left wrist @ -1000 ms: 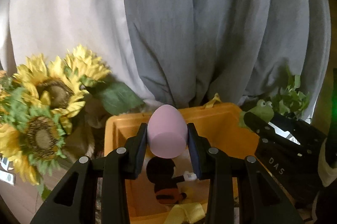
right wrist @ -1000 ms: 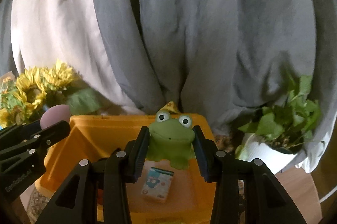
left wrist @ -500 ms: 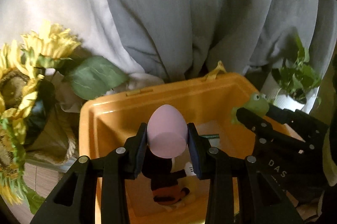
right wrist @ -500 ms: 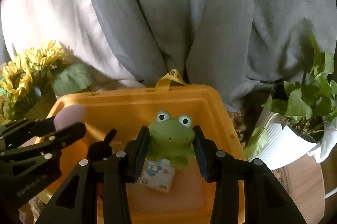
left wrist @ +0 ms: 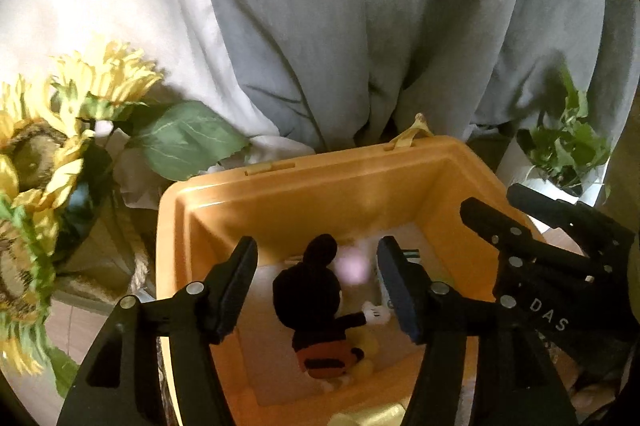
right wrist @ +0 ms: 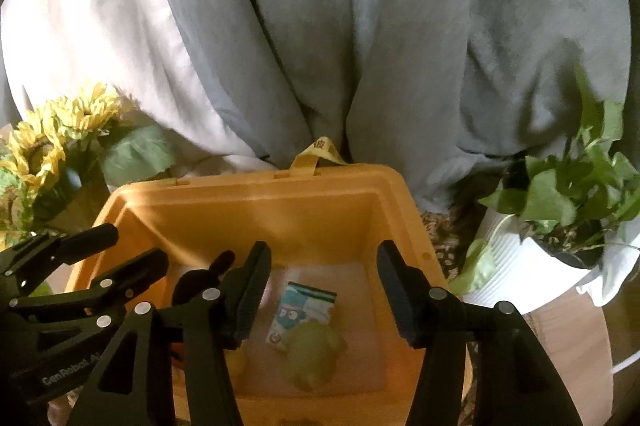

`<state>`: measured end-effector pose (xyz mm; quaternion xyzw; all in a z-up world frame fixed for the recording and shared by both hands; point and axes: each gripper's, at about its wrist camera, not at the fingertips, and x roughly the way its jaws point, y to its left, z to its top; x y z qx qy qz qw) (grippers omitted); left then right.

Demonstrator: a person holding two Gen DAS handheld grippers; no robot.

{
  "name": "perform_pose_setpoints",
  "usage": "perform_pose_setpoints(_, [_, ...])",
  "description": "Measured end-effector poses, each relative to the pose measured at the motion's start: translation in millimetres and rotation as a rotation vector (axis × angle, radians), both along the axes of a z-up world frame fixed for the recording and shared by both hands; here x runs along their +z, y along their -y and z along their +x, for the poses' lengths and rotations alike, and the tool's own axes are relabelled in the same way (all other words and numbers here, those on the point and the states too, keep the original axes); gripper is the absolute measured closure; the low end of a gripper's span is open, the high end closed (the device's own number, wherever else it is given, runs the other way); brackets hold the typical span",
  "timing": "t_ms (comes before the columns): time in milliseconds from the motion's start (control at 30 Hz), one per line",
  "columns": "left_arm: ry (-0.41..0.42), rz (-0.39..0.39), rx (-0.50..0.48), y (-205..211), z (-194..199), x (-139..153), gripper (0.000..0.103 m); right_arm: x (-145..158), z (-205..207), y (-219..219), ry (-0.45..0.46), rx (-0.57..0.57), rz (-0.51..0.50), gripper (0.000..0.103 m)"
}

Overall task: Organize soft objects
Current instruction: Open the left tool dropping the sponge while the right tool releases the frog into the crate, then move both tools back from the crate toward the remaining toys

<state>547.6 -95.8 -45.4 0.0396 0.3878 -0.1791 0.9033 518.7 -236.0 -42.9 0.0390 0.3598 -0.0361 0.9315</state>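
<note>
Pink egg [left wrist: 352, 268] blurs mid-drop between my left gripper [left wrist: 316, 284] jaws, which have just been opening over the orange bin [right wrist: 248, 192]. My right gripper [right wrist: 320, 290] has also just spread; green frog [right wrist: 314, 356] lies inside. Both soft toys delivered.

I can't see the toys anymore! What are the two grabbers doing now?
Left gripper: open, jaws just opened, pink egg dropping into the box.
Right gripper: open, jaws just opened, frog lies below.

In the bin [right wrist: 248, 210], a frog toy [right wrist: 314, 358] is seen before a packet [right wrist: 302, 308], a mouse plush [left wrist: 316, 310] at its left.
</note>
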Motion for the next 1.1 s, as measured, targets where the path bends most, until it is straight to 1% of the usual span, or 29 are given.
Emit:
perform_pose_setpoints(133, [0.031, -0.012, 0.007, -5, -12, 12, 0.038, 13, -13, -1, 0.04, -0.021, -0.008, 0.043])
perform_pose_setpoints(233, [0.06, -0.021, 0.016, -11, -24, 23, 0.037, 25, -27, -5, 0.076, -0.029, -0.016, 0.043])
perform_pose_setpoints(433, [0.123, -0.033, 0.032, -23, -57, 46, 0.03, 45, -54, -13, 0.128, -0.037, -0.028, 0.043])
perform_pose_setpoints(767, [0.199, -0.036, 0.054, -44, -112, 72, 0.021, 70, -111, -23, 0.196, -0.058, -0.032, 0.043])
perform_pose_setpoints(833, [0.219, -0.029, 0.059, -48, -124, 76, 0.019, 73, -122, -26, 0.211, -0.064, -0.035, 0.033])
perform_pose_setpoints(967, [0.246, -0.027, 0.071, -56, -146, 80, 0.013, 77, -147, -31, 0.237, -0.082, -0.038, 0.029])
perform_pose_setpoints(1100, [0.259, -0.034, 0.095, -67, -163, 75, 0.012, 74, -169, -35, 0.253, -0.126, -0.03, 0.025])
